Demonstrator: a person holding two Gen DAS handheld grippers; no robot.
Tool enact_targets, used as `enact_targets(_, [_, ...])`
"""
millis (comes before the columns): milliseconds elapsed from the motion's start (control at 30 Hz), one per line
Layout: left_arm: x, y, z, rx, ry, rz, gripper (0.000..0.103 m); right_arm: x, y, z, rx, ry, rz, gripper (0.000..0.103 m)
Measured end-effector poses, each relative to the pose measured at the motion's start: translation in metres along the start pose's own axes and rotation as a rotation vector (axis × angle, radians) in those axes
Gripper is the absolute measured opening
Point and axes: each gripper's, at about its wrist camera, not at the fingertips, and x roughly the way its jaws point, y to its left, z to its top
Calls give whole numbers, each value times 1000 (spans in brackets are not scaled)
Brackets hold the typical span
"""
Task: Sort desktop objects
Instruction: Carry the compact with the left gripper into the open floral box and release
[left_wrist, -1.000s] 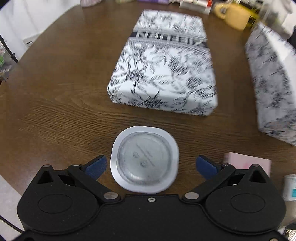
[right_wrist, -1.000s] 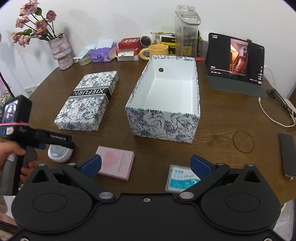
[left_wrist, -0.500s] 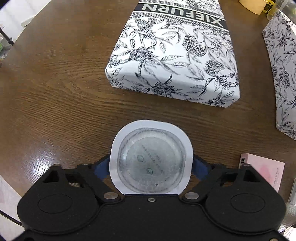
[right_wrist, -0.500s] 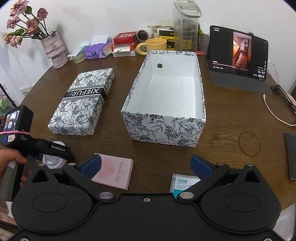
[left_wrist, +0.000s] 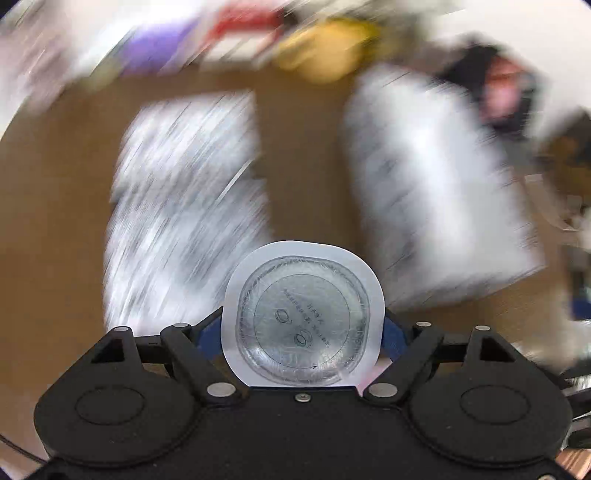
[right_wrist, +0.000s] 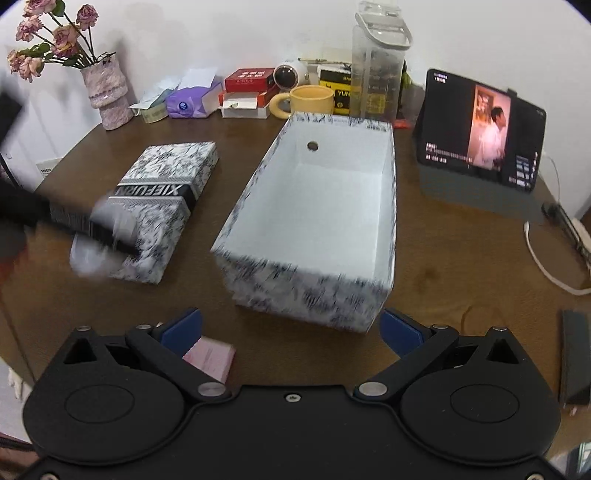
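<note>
**Left gripper clamps the round sealed cup; right gripper hangs open before the box**

Left wrist view: the left gripper (left_wrist: 303, 332) has its two blue-padded jaws drawn in against the sides of a small white plastic cup with a rounded-square rim and a clear foil lid (left_wrist: 302, 314). The cup is nearly as broad as it is long, so no long axis can be told; its lid faces the camera, and the faint print on the lid runs on a slant from upper left to lower right. The foil is crinkled round the edge, with a thin ring and two small oval marks near its middle. The cup sits between the jaws, close to the gripper body, its white rim covering most of both pads. Everything behind it is smeared with blur: two pale patterned blocks on brown wood, and a yellow patch farther back.

Right wrist view: the right gripper (right_wrist: 291, 328) stands with its jaws wide apart and nothing between them, above the brown wooden table (right_wrist: 443, 266). An open, white-lined box with a black floral print (right_wrist: 314, 221) lies just ahead of it. To the left lies the matching floral lid with a black band (right_wrist: 162, 199). Over that lid's near end the left gripper and its cup show as a blur, off the table. A pink notepad (right_wrist: 210, 358) lies under the left jaw.
</note>
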Motion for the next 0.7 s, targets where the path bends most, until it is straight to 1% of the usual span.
enact_targets(67, [13,-35,44,117,-58,-42,81,12,-5,12,-10,0,-1,103])
enact_targets(167, [40,-76,97,276,-100,-65,81,29,-12,31,-26,0,-3,103])
enact_targets(233, [70,-97,122,374,-105,-30,81,41,-18,44,-30,4,-5,103])
enact_targets(300, [100,-118,139,466,-97,5,81,54,-27,58,-24,15,-7,103])
enact_targets(400, [150,-136,151,541,-60,34,81,70,-41,74,-36,39,-23,103])
enact_targets(533, [193,-148,147,624,-14,74,81,89,-58,77,-22,71,-58,103])
enact_targets(600, [205,-152,141,653,-3,97,81,97,-65,74,10,83,-44,103])
enact_targets(700, [222,-154,135,672,0,130,80,108,-72,67,44,93,-14,103])
